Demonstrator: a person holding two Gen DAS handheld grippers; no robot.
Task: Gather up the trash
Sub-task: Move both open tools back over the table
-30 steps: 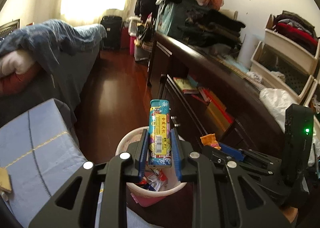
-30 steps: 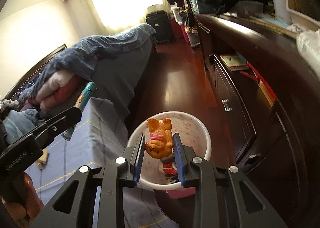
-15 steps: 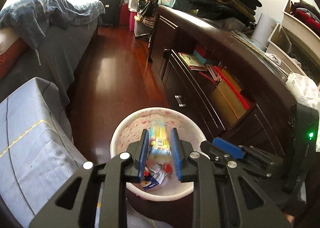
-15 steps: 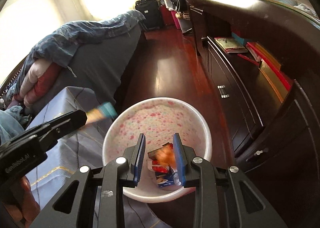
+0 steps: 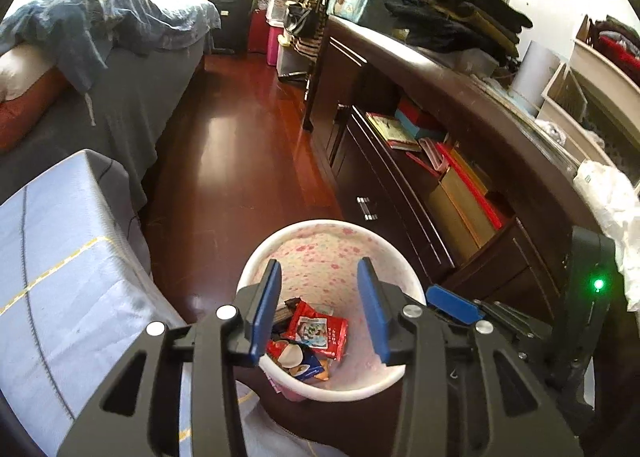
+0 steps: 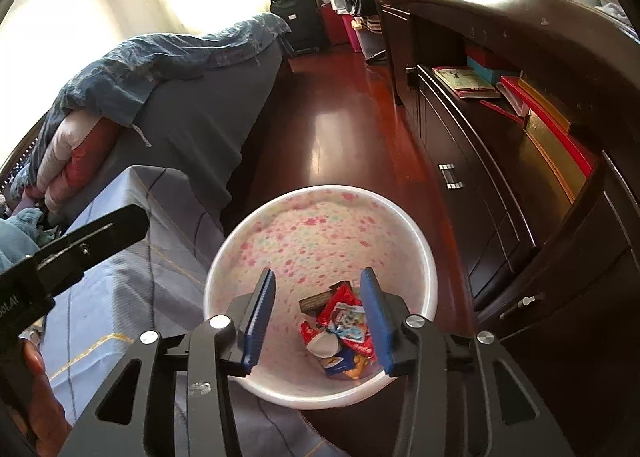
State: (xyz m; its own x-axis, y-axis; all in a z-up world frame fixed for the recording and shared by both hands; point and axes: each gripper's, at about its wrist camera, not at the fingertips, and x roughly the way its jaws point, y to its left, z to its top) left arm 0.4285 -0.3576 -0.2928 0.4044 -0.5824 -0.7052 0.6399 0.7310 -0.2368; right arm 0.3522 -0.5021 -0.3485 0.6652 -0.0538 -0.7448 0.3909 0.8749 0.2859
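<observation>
Left gripper [image 5: 319, 309] above round white pink-flowered plastic bin [image 5: 394, 261], jaws opening, nothing between them, right gripper [image 6: 318, 319] just beside, jaws likewise opening and empty, red and blue crumpled wrappers [image 6: 344, 323] at bin bottom, blue-grey quilted cover [image 5: 52, 257] left.

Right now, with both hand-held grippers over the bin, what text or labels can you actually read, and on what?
"ot.AI": end of white lettering on the black left hand-held gripper body, cut off by the right wrist view's edge.
Red and white snack wrapper in the white flower-patterned trash bin: print too small to read.
Books on the dark wooden cabinet shelf: covers too blurred.
Nothing else legible.
</observation>
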